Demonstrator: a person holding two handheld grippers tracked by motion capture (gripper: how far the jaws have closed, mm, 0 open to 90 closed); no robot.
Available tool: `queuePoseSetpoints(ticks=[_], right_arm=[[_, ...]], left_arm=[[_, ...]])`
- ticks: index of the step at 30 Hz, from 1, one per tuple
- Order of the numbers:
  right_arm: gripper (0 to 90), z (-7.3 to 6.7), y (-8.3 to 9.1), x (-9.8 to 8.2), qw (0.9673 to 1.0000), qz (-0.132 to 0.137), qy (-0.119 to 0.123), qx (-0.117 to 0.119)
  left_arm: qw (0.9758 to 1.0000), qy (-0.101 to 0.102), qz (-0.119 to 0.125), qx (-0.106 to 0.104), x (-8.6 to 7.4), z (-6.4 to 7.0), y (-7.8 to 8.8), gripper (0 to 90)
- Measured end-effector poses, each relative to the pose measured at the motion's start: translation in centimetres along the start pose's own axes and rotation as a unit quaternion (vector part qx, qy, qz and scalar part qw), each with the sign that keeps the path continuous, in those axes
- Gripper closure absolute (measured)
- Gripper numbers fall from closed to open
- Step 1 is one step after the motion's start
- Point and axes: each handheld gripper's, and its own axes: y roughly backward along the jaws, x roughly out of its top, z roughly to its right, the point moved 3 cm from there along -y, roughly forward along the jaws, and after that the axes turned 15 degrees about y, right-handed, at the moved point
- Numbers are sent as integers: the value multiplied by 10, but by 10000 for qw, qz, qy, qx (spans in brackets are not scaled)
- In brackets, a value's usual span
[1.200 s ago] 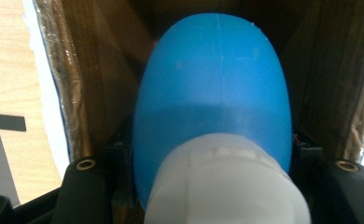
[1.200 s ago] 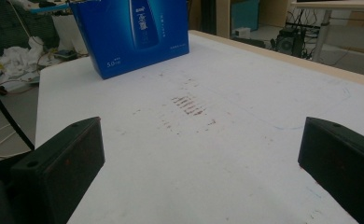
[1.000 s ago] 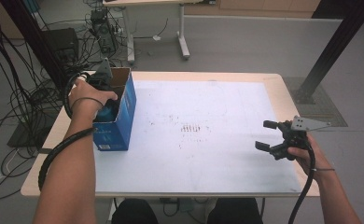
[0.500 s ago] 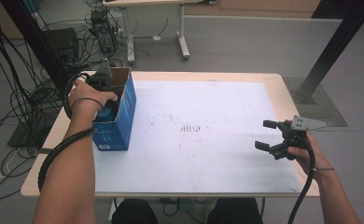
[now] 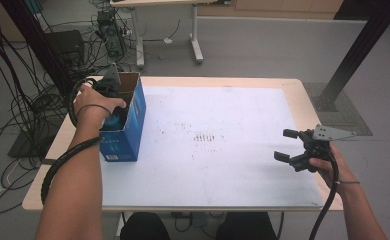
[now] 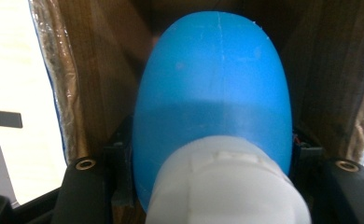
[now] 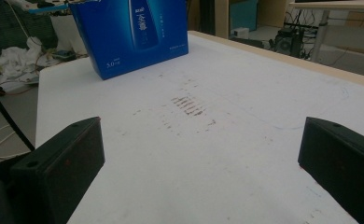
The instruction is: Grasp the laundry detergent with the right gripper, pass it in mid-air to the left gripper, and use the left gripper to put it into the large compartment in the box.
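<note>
An open blue cardboard box [image 5: 128, 131] stands on the left part of the table. My left gripper [image 5: 111, 85] reaches down into it from above, with its fingertips hidden inside. In the left gripper view the black jaws press on both sides of a blue bottle [image 6: 213, 93] with a white cap [image 6: 227, 186], between the box's brown inner walls. My right gripper [image 5: 283, 145] hovers low over the table's right side, open and pointing left, nothing between its jaws [image 7: 201, 154]. The blue box [image 7: 133, 32] stands far ahead of it.
A white sheet [image 5: 233, 105] covers the wooden table, with brown smudges [image 5: 205, 137] at its middle. Cables and equipment [image 5: 63, 45] crowd the floor at the left. A second table [image 5: 193, 30] stands behind, and a black post [image 5: 353, 55] rises at the right.
</note>
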Motion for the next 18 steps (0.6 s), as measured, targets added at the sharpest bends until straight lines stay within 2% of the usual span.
queuePoseSetpoints(ticks=[18], right_arm=[[2, 0, 5, 0, 10000, 39, 2, -77]], left_arm=[[10000, 12, 16, 12, -1, 1, 0, 377]])
